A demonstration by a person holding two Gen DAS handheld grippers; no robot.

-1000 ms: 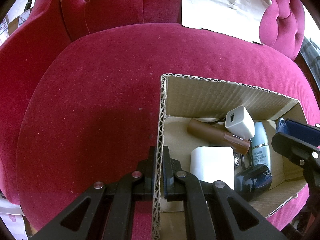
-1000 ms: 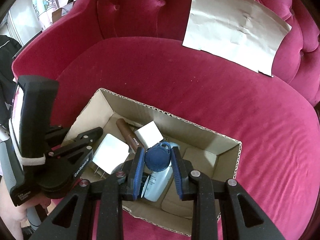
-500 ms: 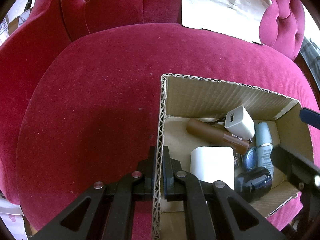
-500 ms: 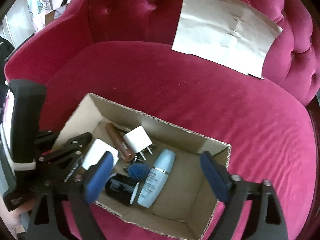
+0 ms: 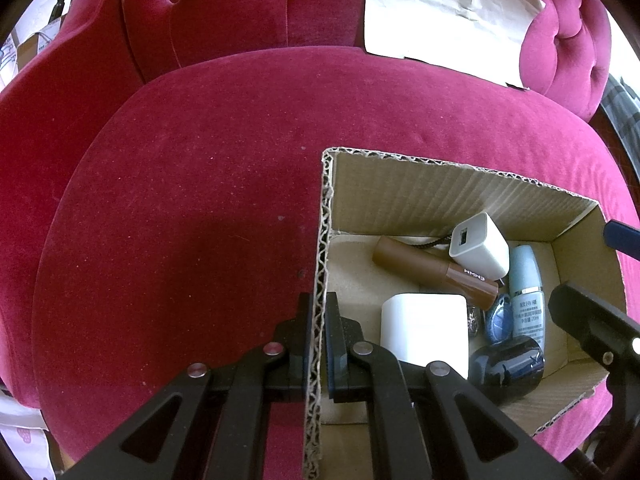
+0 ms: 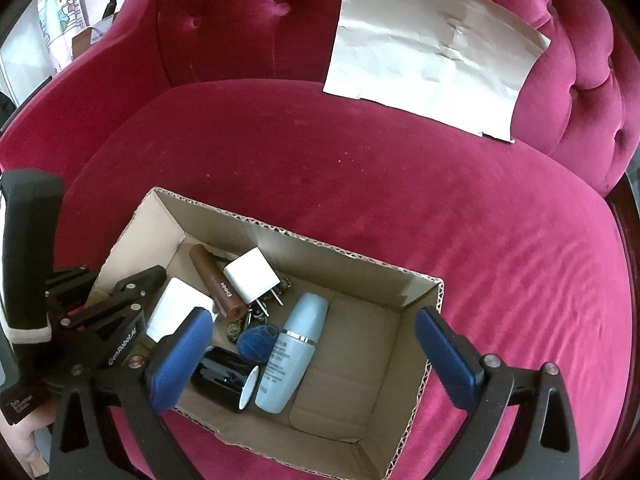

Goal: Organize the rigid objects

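**Black grippers with blue pads**

The left gripper [image 5: 316, 344] is made of black plastic, with two angular arms and round silver screws at the joints. In the right wrist view it has a tall black handle with a white band, white letters "GenRobot.AI" on one arm and a small printed label lower down. The right gripper [image 6: 316, 356] has the same black frame, silver screws and thick blue pads [image 6: 180, 360] on its jaws.

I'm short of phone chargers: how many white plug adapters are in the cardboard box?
2. A small white cube adapter leans on the brown tube near the far wall; a larger white adapter lies by the left wall, partly behind a gripper pad. More may be hidden underneath.
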